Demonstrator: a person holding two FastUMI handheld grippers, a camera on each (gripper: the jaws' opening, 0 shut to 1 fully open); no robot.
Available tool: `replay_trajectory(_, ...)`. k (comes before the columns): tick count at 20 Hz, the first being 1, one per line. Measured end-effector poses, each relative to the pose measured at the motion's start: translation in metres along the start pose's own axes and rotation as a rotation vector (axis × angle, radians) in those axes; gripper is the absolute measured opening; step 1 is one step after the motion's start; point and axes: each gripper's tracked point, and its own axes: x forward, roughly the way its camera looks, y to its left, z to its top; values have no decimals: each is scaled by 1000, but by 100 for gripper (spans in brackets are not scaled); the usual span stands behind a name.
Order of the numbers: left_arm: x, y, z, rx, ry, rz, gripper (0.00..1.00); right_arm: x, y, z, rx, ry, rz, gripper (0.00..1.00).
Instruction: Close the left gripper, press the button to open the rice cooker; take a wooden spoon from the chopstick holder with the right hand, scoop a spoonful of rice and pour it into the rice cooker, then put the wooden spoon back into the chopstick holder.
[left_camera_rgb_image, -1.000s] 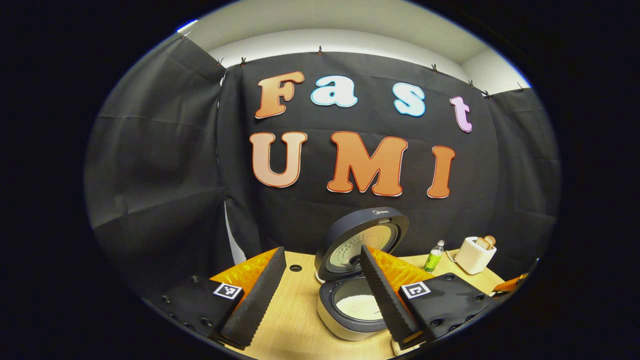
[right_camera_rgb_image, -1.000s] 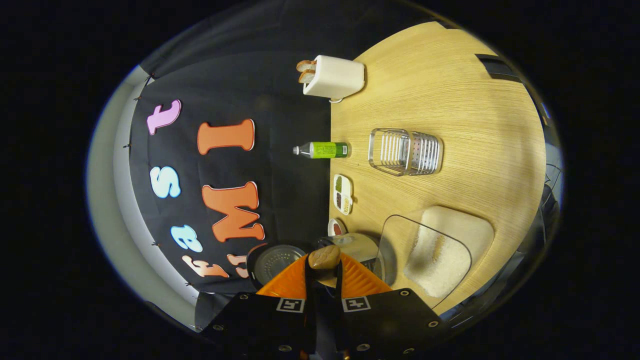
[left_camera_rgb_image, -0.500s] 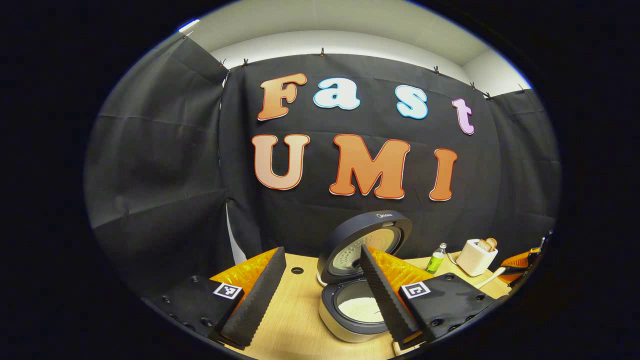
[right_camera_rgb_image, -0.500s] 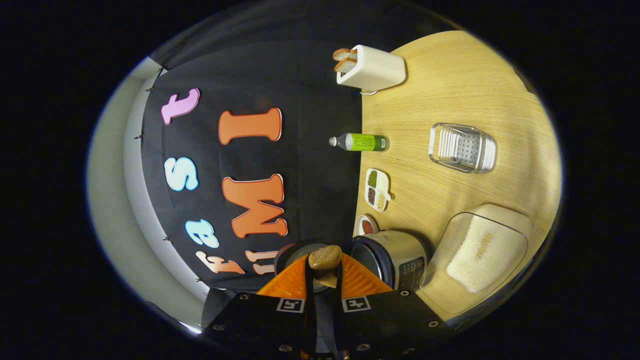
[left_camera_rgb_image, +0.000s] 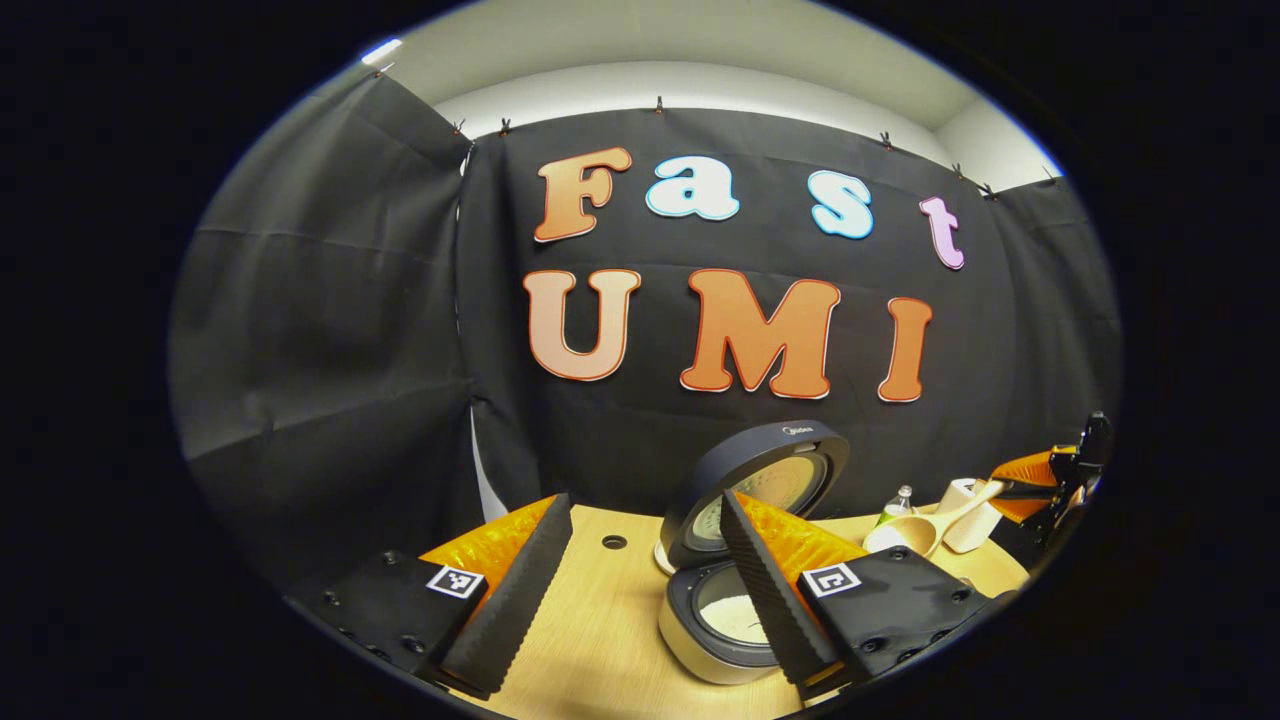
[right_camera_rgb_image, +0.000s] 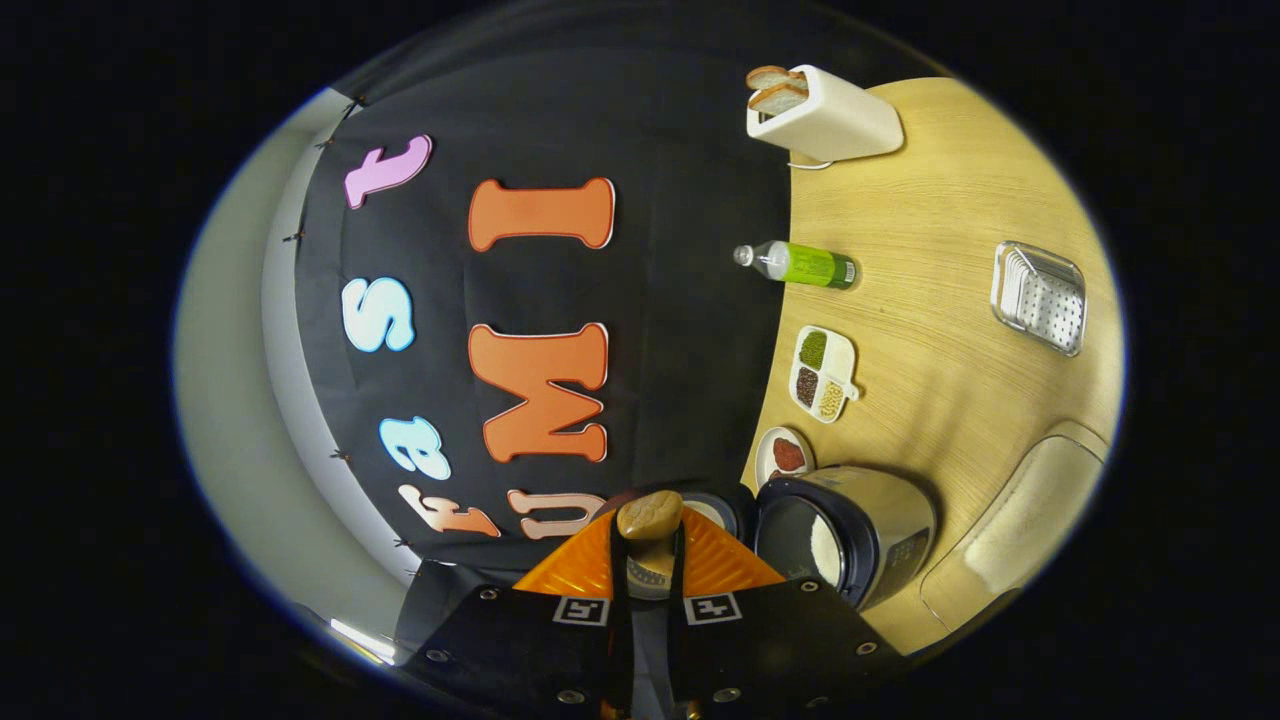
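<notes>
Right of the cooker (left_camera_rgb_image: 735, 610), which sits lid-up with rice in the pot, the right gripper (left_camera_rgb_image: 1050, 487) has its fingers clamped on the spoon (left_camera_rgb_image: 925, 528), bowl hanging just beside the lid. Left gripper (left_camera_rgb_image: 640, 600) is spread wide, holding nothing, cooker just ahead. Holder (right_camera_rgb_image: 1040, 297) sits well apart from the cooker.
</notes>
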Motion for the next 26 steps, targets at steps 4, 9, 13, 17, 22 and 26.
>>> replay_trajectory(4, -3, 14, -1, 1, 2, 29, 98, 19, 16, -7, -61, -2, 11, 13)
replay_trajectory(9, -6, 29, 4, 13, -9, 52, 98, 27, 32, -14, -157, -29, 32, 13)
replay_trajectory(13, -6, 37, 5, 14, -11, 59, 98, 28, 49, -21, -236, -44, 59, 13)
replay_trajectory(17, -6, 39, 4, 12, -11, 58, 97, 30, 57, -25, -277, -49, 71, 13)
replay_trajectory(22, -6, 40, 6, 11, -17, 53, 98, 31, 58, -28, -328, -58, 65, 13)
replay_trajectory(26, -6, 43, 2, 9, -8, 51, 98, 36, 54, -29, -372, -70, 47, 13)
